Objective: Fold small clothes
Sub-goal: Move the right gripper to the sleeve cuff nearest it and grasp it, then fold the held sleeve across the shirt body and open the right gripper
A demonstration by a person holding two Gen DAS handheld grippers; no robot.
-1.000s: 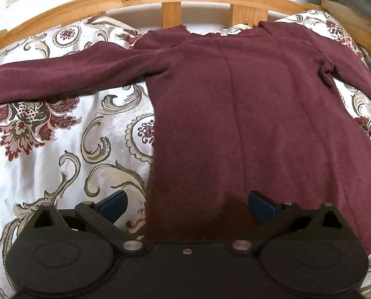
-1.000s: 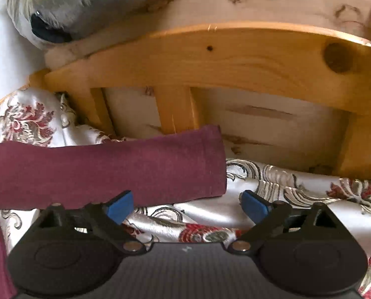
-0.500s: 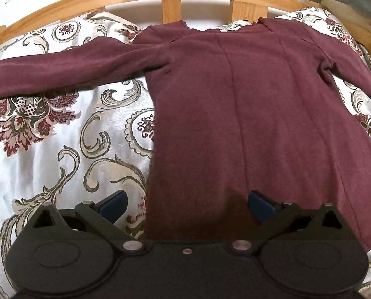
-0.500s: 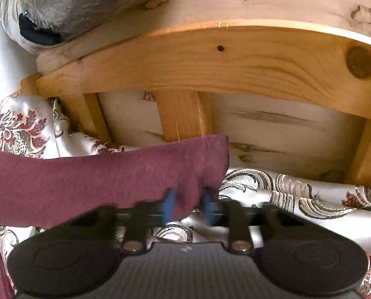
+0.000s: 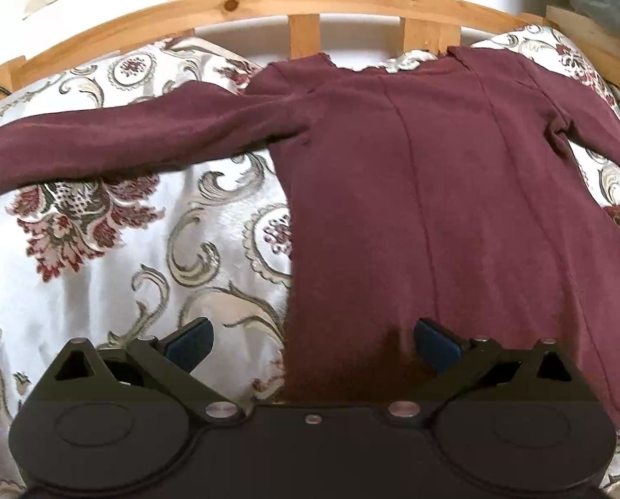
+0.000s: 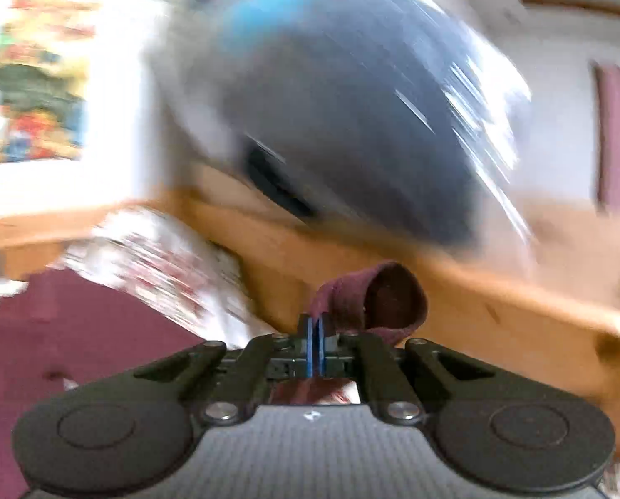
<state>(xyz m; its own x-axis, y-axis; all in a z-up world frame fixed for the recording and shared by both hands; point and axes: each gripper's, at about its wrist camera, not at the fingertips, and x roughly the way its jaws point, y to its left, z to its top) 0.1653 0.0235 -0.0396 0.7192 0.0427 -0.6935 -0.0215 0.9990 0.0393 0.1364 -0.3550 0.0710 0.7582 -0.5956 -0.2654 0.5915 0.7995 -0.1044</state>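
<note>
The top (image 5: 435, 191) was dark red, soft and a bit fuzzy, with long sleeves. It lay flat on the bed, its neck at the head edge by the wooden rail (image 5: 268, 0). Two thin seams ran down its body. One sleeve (image 5: 122, 141) stretched out flat toward the bed's left edge. The other sleeve went off toward the right edge. The neck edge looked a little wavy.

The cover (image 5: 114, 249) under it was shiny and white, with curly grey swirls and dark red flowers. The rail was pale wood with a round knot and short flat posts.

The left gripper (image 5: 312, 343) hung over the bottom hem of the top. Its blue pads stood wide apart, with the hem's left corner between them, and they did not press on the cloth.

The right gripper (image 6: 315, 345) was pinched tight on the cuff (image 6: 376, 303) of the other sleeve. The cuff stood up above the pads like a small open tube. Behind it all was blurred: wood, a big grey lump (image 6: 351, 104) and a bright picture (image 6: 35, 83) on the wall. No words could be read anywhere.
</note>
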